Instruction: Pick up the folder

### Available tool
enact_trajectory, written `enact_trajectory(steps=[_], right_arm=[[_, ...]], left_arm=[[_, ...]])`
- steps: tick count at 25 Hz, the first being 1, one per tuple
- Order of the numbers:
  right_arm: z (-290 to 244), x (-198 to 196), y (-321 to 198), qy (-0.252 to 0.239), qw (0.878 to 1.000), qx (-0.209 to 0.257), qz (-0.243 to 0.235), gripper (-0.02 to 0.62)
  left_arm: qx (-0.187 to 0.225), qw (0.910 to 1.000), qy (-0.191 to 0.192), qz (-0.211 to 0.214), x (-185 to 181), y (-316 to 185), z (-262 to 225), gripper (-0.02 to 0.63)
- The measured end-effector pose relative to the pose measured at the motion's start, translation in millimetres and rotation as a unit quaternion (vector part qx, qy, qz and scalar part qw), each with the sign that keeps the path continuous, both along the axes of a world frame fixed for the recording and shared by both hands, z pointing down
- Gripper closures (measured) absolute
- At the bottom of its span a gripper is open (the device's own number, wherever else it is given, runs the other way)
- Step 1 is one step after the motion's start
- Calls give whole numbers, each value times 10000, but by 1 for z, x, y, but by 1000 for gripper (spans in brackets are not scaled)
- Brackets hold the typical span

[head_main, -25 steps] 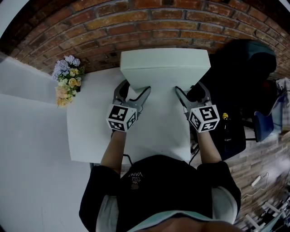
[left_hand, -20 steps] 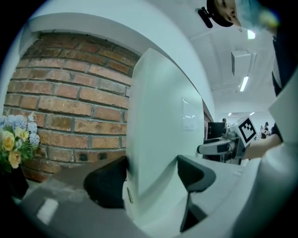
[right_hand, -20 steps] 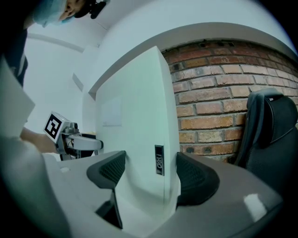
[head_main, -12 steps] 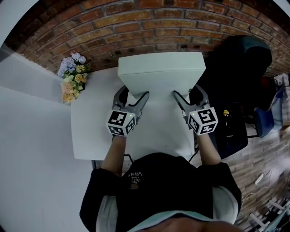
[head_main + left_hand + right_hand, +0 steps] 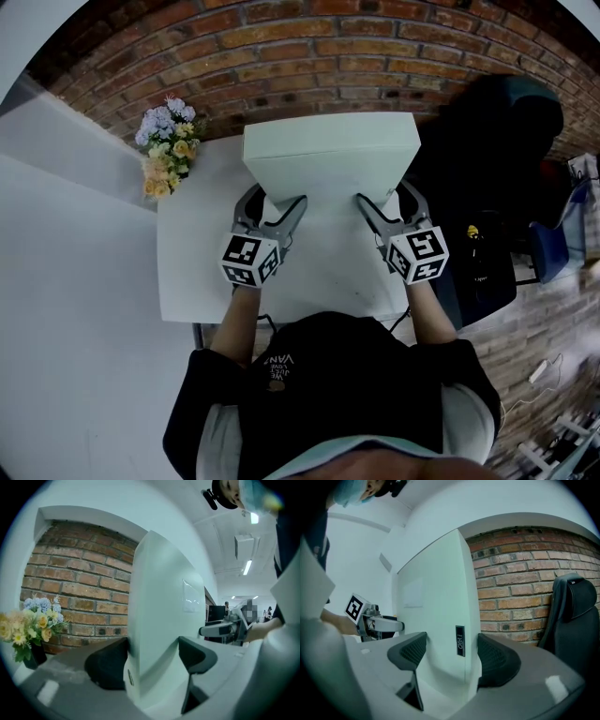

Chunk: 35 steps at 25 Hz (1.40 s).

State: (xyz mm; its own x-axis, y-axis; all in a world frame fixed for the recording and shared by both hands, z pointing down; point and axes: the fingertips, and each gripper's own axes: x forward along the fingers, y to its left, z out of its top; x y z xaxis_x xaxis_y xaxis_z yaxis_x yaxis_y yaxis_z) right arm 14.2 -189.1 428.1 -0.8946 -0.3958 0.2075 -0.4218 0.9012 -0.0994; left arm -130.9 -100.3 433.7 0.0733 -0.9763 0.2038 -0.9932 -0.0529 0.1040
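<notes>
Folder (image 5: 330, 155), white table (image 5: 197, 281), brick wall (image 5: 309, 56), flowers (image 5: 169, 145)

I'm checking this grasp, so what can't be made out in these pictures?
Head view: whether the folder clears the table; the folder covers the gap.
Right gripper view: label print, too small.
Left gripper view: one jaw's contact face, behind the folder's edge.

White counter (image 5: 211, 272) against a brick wall (image 5: 309, 56)
We see a plain, rectangular white counter with its far edge set close to the brick wall. A bunch of pale blue, yellow and peach flowers (image 5: 167, 145) in a small dark vase stands at its far left corner. A white folder (image 5: 328, 155) stands upright over the far middle of the top; we cannot tell whether its lower edge touches the counter.
</notes>
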Motion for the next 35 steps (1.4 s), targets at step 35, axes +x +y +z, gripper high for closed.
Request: enact_trajectory(steps=[35], right_arm=[[-6, -96, 132, 32, 9990, -260, -374, 261]], left_arm=[[-81, 9995, 73, -301, -92, 139, -12, 256]])
